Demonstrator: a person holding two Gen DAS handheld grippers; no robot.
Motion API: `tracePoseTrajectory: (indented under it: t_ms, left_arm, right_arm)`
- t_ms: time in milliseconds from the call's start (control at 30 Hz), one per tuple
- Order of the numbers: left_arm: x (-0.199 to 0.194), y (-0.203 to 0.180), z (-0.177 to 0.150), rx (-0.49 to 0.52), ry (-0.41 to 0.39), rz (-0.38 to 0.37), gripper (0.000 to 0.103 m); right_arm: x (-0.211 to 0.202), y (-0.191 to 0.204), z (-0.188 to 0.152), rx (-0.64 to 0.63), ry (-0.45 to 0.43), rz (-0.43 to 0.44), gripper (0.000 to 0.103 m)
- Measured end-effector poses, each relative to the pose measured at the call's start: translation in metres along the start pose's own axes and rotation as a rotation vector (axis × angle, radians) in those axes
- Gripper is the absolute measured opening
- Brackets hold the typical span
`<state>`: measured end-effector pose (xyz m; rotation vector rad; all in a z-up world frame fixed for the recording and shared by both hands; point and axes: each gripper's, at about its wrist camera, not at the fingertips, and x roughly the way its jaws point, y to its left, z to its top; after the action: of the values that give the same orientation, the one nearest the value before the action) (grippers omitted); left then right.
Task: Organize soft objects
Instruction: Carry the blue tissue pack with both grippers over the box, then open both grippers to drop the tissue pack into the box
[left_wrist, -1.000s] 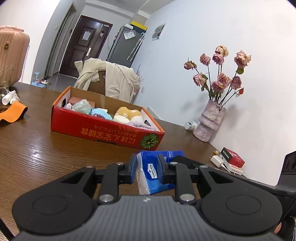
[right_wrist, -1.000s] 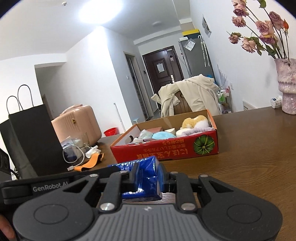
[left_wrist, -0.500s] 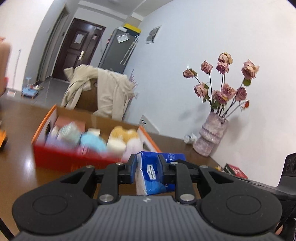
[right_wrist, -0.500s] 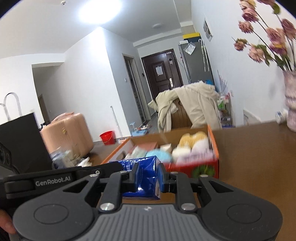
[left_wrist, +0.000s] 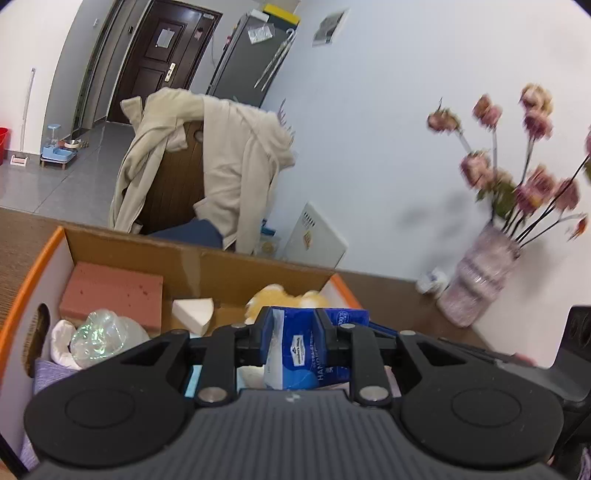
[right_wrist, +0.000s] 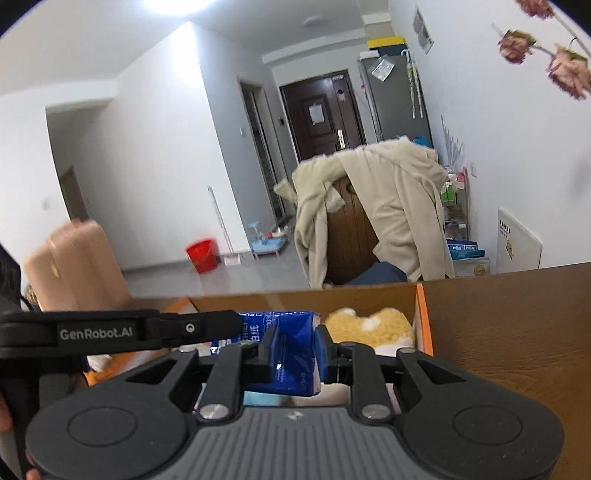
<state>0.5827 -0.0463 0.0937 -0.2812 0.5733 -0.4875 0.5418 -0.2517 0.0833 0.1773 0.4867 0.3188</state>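
Left claw nearly closed, pads pinching one end of the blue plastic tissue pack. Right claw the same on the other end, so the pack hangs stretched between the two claws. Pack sits squarely between each claw's fingers and sticks out a little past the fingertips. Both claws and the pack hover over the open orange-rimmed cardboard box on the brown wooden bench. Just beyond the left claw's tips, in the box: fluffy yellow plush toy. Ahead and left of that claw: white foam wedge, reddish-brown rectangular sponge block, crumpled iridescent plastic ball. From the right claw the plush lies just ahead and to the right, by the box's right wall. Blurred pink vase with dried roses stands well right of the left claw.
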Motion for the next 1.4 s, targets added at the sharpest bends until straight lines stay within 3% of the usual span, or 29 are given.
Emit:
tracePoseTrajectory:
  t_ms: [200,467,700,900,967,1100,1233,1333,1400]
  left_arm:
    - [0.025,0.011,-0.025,0.015,0.073,0.031,0.023]
    - [0.037,0.005,-0.046,0.076,0.153,0.088,0.023]
    - [0.043,0.013,-0.037,-0.016,0.231,0.084,0.024]
    - [0.045,0.005,-0.036,-0.037,0.276,0.128,0.024]
    - [0.04,0.0,-0.037,-0.013,0.285,0.141,0.025]
    - [0.014,-0.008,-0.026,-0.023,0.26,0.14,0.028]
    - [-0.039,-0.035,-0.008,0.056,0.156,0.128,0.036]
    - [-0.084,-0.051,0.007,0.089,0.08,0.141,0.039]
    - [-0.117,-0.06,0.013,0.118,0.027,0.151,0.047]
  right_arm:
    - [0.025,-0.008,-0.022,-0.019,0.096,-0.031,0.02]
    - [0.038,0.015,-0.036,-0.187,0.24,-0.135,0.014]
    - [0.05,0.011,-0.018,-0.191,0.375,-0.113,0.015]
    - [0.058,0.001,-0.002,-0.082,0.484,-0.088,0.013]
    - [0.051,0.005,-0.004,-0.085,0.458,-0.099,0.013]
    - [0.018,0.002,0.007,-0.019,0.372,-0.095,0.023]
    - [-0.041,0.019,0.033,-0.048,0.266,-0.091,0.025]
    - [-0.085,0.032,0.049,-0.085,0.211,-0.101,0.032]
    - [-0.116,0.04,0.055,-0.107,0.182,-0.107,0.044]
